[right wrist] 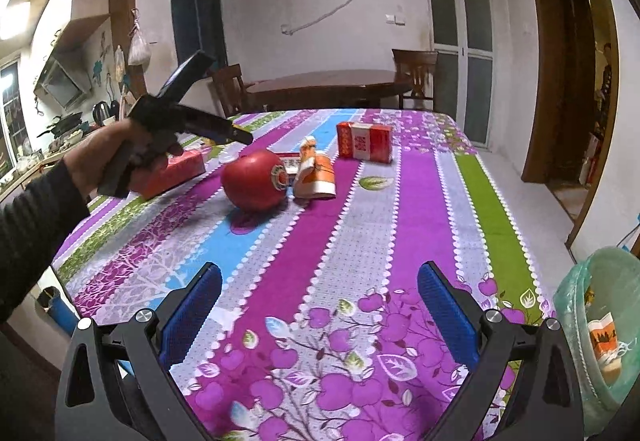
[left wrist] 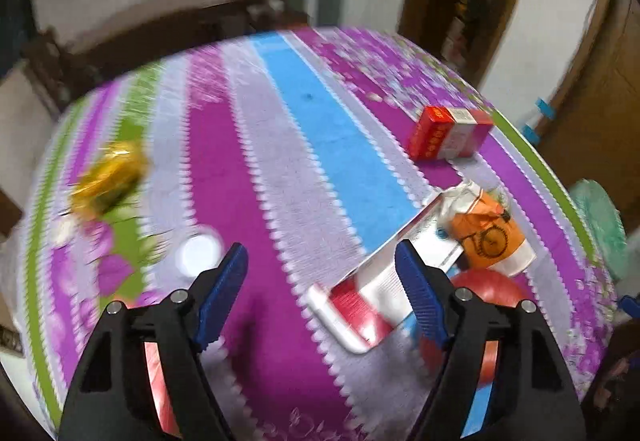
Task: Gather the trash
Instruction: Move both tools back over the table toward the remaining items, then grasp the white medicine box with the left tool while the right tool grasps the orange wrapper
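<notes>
While both grippers are held above the table covered with a striped purple, blue, green and grey floral cloth (right wrist: 400,209), neither holds anything: the left gripper (left wrist: 322,283) is seen with its blue-padded fingers spread wide over a purple stripe, and the right gripper (right wrist: 320,309) is likewise wide apart above the near edge. The crushed orange-and-white paper cup (right wrist: 316,175) is lying on its side near the middle of the table, its long axis running roughly across the stripes, with the white rim end turned toward the right edge in the left wrist view (left wrist: 486,231). Just beside it a round red apple-shaped ball with a label (right wrist: 254,179) is seen, and a flat red-and-white carton (left wrist: 384,273) is laid between them, its long axis diagonal, one end reaching under the cup. A red-and-white rectangular box (right wrist: 364,141) is set farther toward the far edge, well apart from the cup. Only the left wrist view shows a blurred crumpled yellow wrapper (left wrist: 110,177) and a small white round lid (left wrist: 198,253) near the left edge. Only the right wrist view shows the person's left hand (right wrist: 116,157) around the left gripper's handle, an orange-red box (right wrist: 172,175) behind it, and a green plastic-lined bin (right wrist: 600,341) off the near right corner, with a similar orange-and-white cup inside.
</notes>
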{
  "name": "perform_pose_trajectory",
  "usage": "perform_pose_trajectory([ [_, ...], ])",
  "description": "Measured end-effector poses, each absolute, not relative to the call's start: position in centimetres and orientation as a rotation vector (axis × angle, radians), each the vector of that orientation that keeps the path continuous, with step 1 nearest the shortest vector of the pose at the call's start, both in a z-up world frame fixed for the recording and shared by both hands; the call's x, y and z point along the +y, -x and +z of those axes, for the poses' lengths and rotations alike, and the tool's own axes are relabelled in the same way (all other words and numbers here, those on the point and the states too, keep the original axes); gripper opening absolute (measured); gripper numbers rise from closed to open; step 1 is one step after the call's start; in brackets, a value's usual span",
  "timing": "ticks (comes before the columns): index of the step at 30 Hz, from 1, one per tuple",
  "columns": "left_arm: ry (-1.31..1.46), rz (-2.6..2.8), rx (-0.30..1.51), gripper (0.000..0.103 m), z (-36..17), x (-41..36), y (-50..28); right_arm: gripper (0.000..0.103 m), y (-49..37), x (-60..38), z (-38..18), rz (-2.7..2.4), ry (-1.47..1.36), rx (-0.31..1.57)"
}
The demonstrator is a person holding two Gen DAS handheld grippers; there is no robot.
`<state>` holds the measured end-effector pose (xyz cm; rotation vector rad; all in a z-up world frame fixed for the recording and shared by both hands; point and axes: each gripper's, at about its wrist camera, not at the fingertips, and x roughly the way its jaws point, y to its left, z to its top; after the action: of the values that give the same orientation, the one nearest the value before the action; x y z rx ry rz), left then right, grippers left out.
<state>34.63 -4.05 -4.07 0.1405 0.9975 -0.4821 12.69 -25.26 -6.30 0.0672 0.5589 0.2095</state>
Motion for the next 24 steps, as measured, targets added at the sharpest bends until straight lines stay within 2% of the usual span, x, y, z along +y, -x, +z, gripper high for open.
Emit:
perform_pose_trajectory([
  [7, -0.188, -0.57, 1.16, 0.073, -7.0, -7.3, -37.6, 0.098, -14.0, -25.7, -7.1, 0.208, -0.076, 0.582],
  [12, -0.236, -0.589, 1.186, 0.059, -7.7, -8.5, -37.7, 0.098, -14.9, -25.6, -7.7, 0.214, -0.076, 0.602],
  [17, -0.244, -0.613, 1.187, 0.054, -7.7, -8.8, -37.9, 0.098, -15.4, -25.4, -8.2, 0.222, -0.081, 0.614],
  [19, -0.248, -0.612, 1.169, 0.043, -7.7, -8.9, -37.7, 0.098, -15.5, -25.3, -8.2, 0.227, -0.081, 0.616],
  [21, -0.273, -0.601, 1.14, 0.021, -7.4, -8.8, -37.0, 0.098, -15.7, -25.1, -8.2, 0.23, -0.079, 0.616],
  [24, -0.321, -0.511, 1.104, 0.012, -7.1, -8.1, -36.6, 0.098, -15.8, -25.2, -8.3, 0.231, -0.083, 0.62],
])
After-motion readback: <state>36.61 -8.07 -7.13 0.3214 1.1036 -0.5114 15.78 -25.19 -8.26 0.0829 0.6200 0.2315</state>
